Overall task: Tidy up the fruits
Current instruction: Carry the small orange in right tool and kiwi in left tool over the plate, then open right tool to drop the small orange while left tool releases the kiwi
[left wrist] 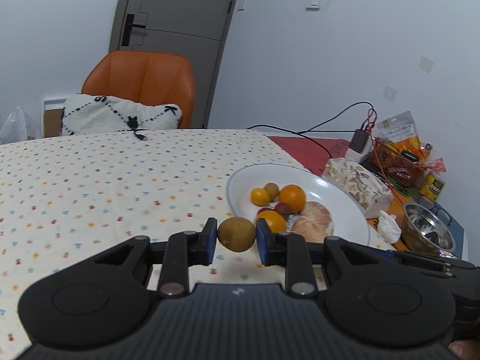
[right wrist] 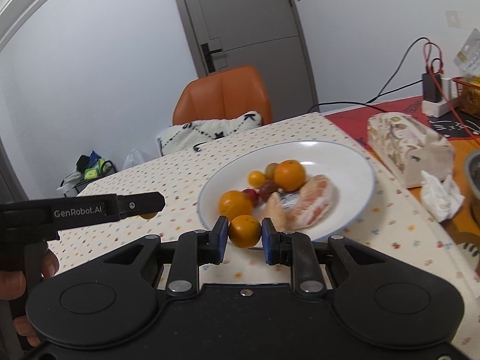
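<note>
My left gripper [left wrist: 236,235] is shut on a round brown-green fruit [left wrist: 236,234], held above the dotted tablecloth just left of the white plate [left wrist: 345,192]. My right gripper [right wrist: 243,231] is shut on a small orange [right wrist: 244,231] at the plate's [right wrist: 354,162] near rim. On the plate lie oranges [right wrist: 289,175], a small yellow fruit [right wrist: 256,178], a brownish fruit [right wrist: 271,169], red lychee-like fruits [right wrist: 251,194] and peeled pomelo segments [right wrist: 315,202]. The left gripper's body [right wrist: 90,208] shows at the left in the right wrist view, a hand under it.
A tissue pack [right wrist: 408,147], crumpled tissue [right wrist: 441,195] and a steel bowl [left wrist: 427,228] lie right of the plate. Further right are an orange basket [left wrist: 396,159], a can [left wrist: 432,183], a charger with cables [left wrist: 360,141]. An orange chair [left wrist: 141,87] with a pillow stands behind the table.
</note>
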A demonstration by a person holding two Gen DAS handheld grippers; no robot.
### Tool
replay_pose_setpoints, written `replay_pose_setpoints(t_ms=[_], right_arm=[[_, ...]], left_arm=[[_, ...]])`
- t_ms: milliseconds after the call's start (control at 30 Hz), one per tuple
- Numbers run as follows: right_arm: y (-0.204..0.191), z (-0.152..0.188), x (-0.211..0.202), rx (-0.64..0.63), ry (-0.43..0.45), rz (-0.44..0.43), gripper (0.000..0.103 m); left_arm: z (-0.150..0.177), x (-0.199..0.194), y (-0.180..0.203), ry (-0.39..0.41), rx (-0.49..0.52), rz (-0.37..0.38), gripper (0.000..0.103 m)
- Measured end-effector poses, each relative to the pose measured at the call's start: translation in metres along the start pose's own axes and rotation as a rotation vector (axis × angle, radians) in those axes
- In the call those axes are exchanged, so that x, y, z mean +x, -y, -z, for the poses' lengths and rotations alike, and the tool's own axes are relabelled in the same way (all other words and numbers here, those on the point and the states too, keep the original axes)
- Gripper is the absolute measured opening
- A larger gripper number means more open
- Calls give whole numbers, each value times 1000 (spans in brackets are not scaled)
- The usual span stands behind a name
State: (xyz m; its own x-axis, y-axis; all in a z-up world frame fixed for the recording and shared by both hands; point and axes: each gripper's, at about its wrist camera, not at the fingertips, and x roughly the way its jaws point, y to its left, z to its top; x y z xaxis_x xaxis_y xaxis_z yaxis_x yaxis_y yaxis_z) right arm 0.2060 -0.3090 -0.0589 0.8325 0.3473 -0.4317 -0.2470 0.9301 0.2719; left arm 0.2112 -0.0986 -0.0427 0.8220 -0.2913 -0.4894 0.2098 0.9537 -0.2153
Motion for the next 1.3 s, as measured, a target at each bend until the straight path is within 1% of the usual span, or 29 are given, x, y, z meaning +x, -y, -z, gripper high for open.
replay_pose_setpoints(t_ms=[133, 367, 667, 800, 867, 933, 967, 1033, 1100, 1133, 1167, 1200, 1233, 1267, 1300], right_arm=[[13, -3, -3, 30, 14, 6, 22], [33, -6, -1, 48, 30, 50, 22], [49, -10, 6, 75, 35, 75, 22], [51, -11, 9, 83, 36, 75, 22], [52, -12, 10, 86, 37, 72, 22], [52, -13, 11, 84, 39, 72, 22], [52, -13, 12, 85, 40, 71, 22], [52, -14, 13, 87, 42, 72, 22], [51, -15, 14, 90, 46, 75, 23], [50, -15, 13, 91, 51, 73, 26], [49, -15, 12, 89, 66, 73, 35], [47, -15, 10, 87, 80, 79, 42], [46, -15, 9, 84, 88, 84, 53], [44, -14, 8, 79, 94, 86, 57], [43, -14, 7, 75, 92, 86, 57]], left_arm=[[0, 8, 12, -7, 18, 20, 26], [-4, 24, 31, -20, 47, 60, 26], [-4, 45, 46, -56, 49, 89, 26], [-6, 47, 46, -57, 37, 102, 32], [-8, 47, 45, -62, 41, 110, 39], [-9, 46, 43, -59, 39, 98, 55], [-9, 44, 41, -50, 38, 91, 58], [-10, 41, 40, -37, 45, 68, 69], [-10, 37, 39, -28, 54, 47, 77], [-10, 36, 38, -23, 57, 41, 80], [-10, 34, 37, -20, 57, 39, 81], [-10, 34, 35, -23, 53, 38, 85], [-10, 34, 33, -33, 47, 37, 90], [-9, 34, 30, -47, 37, 34, 91], [-9, 34, 27, -57, 23, 28, 91]])
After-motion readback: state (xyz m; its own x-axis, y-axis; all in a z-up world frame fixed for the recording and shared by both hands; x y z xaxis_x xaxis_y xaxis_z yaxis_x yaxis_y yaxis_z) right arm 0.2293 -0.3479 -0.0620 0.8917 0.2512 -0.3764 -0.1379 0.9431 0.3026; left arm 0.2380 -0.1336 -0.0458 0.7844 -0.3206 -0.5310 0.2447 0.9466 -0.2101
